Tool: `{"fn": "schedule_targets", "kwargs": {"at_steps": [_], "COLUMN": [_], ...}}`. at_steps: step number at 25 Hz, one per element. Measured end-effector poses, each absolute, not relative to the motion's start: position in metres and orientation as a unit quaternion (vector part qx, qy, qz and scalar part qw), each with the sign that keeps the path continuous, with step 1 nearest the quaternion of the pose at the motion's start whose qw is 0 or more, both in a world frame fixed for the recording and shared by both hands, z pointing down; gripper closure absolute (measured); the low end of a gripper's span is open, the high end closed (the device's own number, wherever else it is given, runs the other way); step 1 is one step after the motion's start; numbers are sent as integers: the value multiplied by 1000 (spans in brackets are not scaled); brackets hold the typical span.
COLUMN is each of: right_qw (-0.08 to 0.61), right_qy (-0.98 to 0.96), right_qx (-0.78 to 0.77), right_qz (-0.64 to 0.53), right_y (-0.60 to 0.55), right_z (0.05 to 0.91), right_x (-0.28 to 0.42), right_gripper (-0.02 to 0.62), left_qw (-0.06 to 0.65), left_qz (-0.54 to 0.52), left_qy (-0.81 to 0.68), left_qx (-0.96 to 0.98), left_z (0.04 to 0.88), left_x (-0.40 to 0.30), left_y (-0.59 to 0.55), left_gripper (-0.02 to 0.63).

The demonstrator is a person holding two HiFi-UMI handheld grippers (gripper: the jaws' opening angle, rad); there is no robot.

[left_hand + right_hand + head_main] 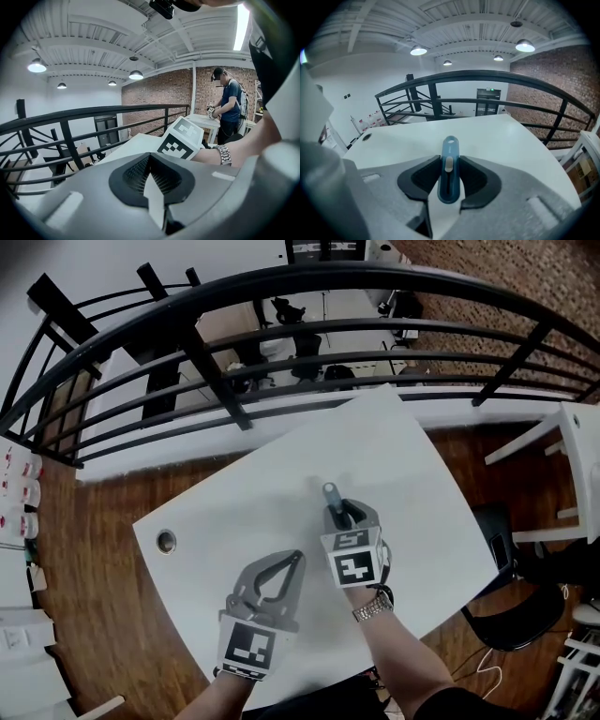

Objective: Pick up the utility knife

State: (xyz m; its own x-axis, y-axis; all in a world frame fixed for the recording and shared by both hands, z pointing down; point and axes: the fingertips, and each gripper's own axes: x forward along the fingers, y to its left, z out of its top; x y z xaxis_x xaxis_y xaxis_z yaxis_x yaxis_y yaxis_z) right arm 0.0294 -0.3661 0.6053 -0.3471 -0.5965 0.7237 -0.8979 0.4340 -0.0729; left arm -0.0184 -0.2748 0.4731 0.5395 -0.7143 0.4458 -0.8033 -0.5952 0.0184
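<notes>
1. Nearest the lens, the left gripper (298, 557) hovers over the white table (412, 484), its fingers pressed together on nothing, just beside the right gripper.
2. The right gripper (345, 514) pinches the blue utility knife (330, 491) between its fingers, pads on both flanks of the handle.
3. The knife's long axis runs along the gripper's own line. Its rounded end pokes past the fingertips, away from the person, slider facing up.
4. With the grip apparently made, a straight lift looks like all that remains.
5. Beyond the table's far edge stands a black railing (214, 371).
</notes>
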Motion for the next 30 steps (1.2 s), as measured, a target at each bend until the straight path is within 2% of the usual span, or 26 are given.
{"fn": "schedule_targets", "kwargs": {"at_steps": [30], "right_qw": [250], "right_qy": [-804], "right_qx": [514], "right_qz": [164], "right_y": [-178], "right_z": [463], "right_x": [43], "right_gripper": [476], "left_qw": [40], "left_qz": [138], "left_qy": [-418], "left_qx": [897], "left_z": [388], "left_x": [-41], "left_y": [-113], "left_gripper": [589]}}
